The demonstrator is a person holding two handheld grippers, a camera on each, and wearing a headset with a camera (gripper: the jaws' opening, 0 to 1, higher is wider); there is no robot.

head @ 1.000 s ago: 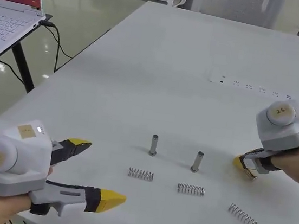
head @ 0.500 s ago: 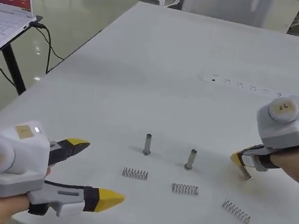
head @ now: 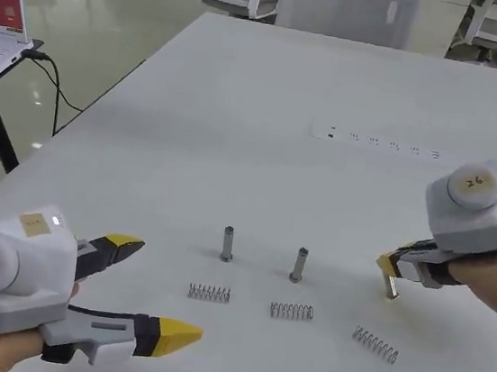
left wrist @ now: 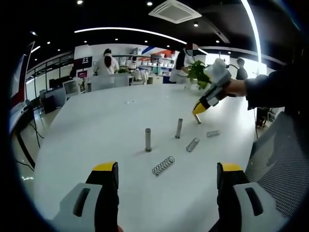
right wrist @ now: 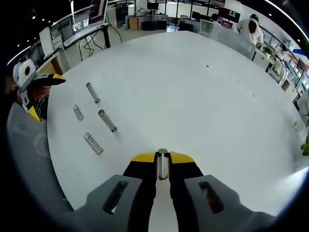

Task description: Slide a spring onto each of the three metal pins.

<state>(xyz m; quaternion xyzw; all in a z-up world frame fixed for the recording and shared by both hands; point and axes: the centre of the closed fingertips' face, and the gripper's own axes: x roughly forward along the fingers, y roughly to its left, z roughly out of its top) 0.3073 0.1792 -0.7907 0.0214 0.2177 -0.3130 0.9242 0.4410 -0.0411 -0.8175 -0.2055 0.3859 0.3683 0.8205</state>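
Gripping one pin (right wrist: 162, 165): right tool (right wrist: 162, 155) | left tool (head: 162, 286) agape | two pins (head: 228, 243) (head: 299, 264) upright (three springs (head: 209, 293) (head: 292, 311) (head: 375, 344) loose)

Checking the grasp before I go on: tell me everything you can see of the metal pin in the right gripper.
The pin is a short, silvery metal cylinder with no spring on it. The right gripper is shut on it, yellow-tipped jaws pinching it from both sides. In the head view it slants down from the jaw tips toward the white table, right of the two standing pins; whether its lower end touches the table cannot be told.
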